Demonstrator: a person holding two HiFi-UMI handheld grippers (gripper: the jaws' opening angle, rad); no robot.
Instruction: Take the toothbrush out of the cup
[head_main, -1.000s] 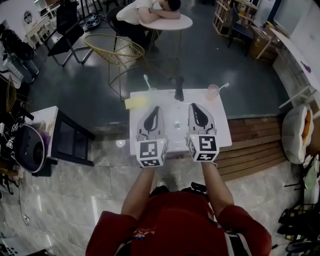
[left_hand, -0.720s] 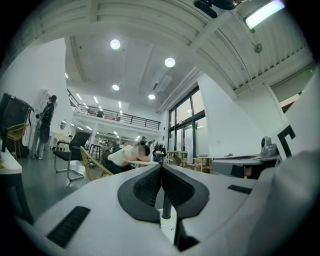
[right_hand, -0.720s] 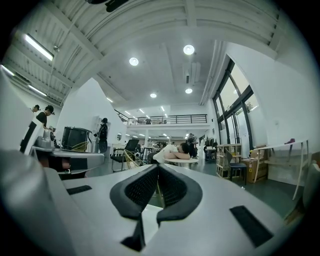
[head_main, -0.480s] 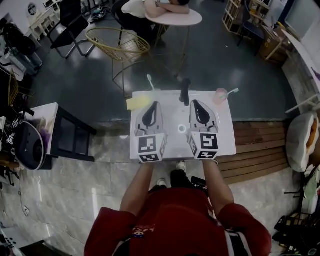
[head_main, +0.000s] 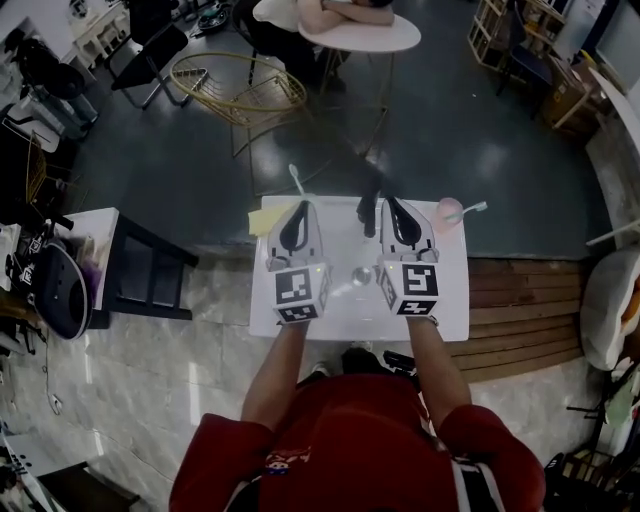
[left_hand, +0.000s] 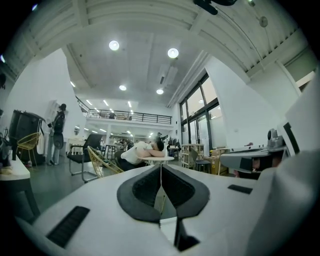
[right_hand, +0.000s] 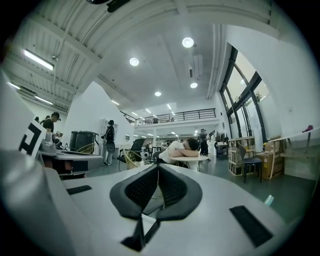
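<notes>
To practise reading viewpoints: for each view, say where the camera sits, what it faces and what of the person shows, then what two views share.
Head view: on the head, facing steeply down at the white sink top; red shirt, forearms, left gripper and right gripper show.
Left gripper view: on the left gripper, facing level across the room; only its shut jaws show.
Right gripper view: likewise on the right gripper, jaws shut.
Shared: a person slumped over a round table.

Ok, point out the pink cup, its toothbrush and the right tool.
pink cup (head_main: 447, 213): head view, side wall.
toothbrush (head_main: 472, 208): head view, end sticking out.
right tool (head_main: 389, 203): head view, closed fingertips.
</notes>
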